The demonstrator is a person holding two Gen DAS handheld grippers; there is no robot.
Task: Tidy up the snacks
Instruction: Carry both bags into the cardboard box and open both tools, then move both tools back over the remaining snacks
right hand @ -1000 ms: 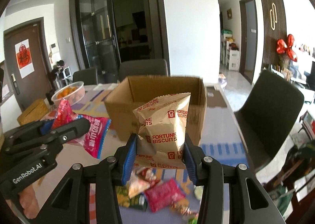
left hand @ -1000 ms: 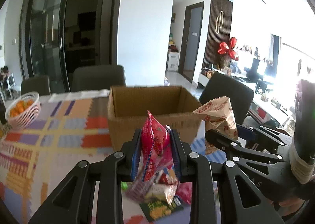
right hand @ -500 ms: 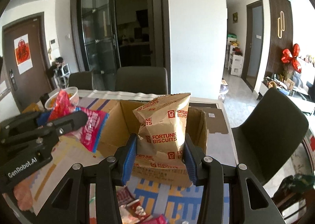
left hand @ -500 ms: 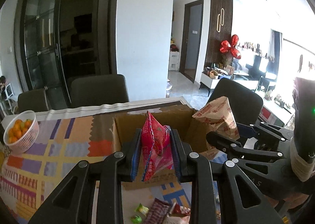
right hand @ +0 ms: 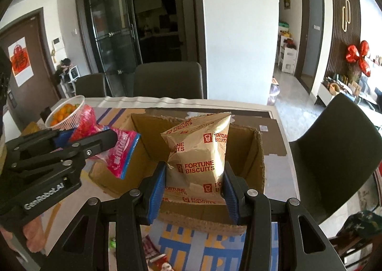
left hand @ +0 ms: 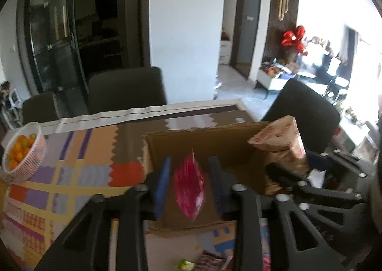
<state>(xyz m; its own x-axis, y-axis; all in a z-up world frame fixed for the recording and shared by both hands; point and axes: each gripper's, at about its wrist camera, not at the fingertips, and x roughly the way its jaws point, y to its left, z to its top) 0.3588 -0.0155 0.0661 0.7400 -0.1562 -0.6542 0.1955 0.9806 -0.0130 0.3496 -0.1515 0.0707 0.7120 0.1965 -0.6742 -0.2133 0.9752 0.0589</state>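
My left view is smeared with motion blur, the pink packet (left hand: 189,191) ahead soft; daylight blows out its right edge. My right view is sharp, evenly lit. Fisheye bends both, corners black.

The tan crinkled-foil biscuit bag (right hand: 199,158) is showing a satin sheen. The open brown corrugated cardboard box (right hand: 256,163) is looking matt and rough-edged. The glossy red plastic snack packet (left hand: 189,190) is glinting between matt black plastic claw fingers (left hand: 216,175).

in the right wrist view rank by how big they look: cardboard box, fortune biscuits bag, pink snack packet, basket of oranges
1. cardboard box
2. fortune biscuits bag, nearer the camera
3. pink snack packet and basket of oranges: look alike, unranked
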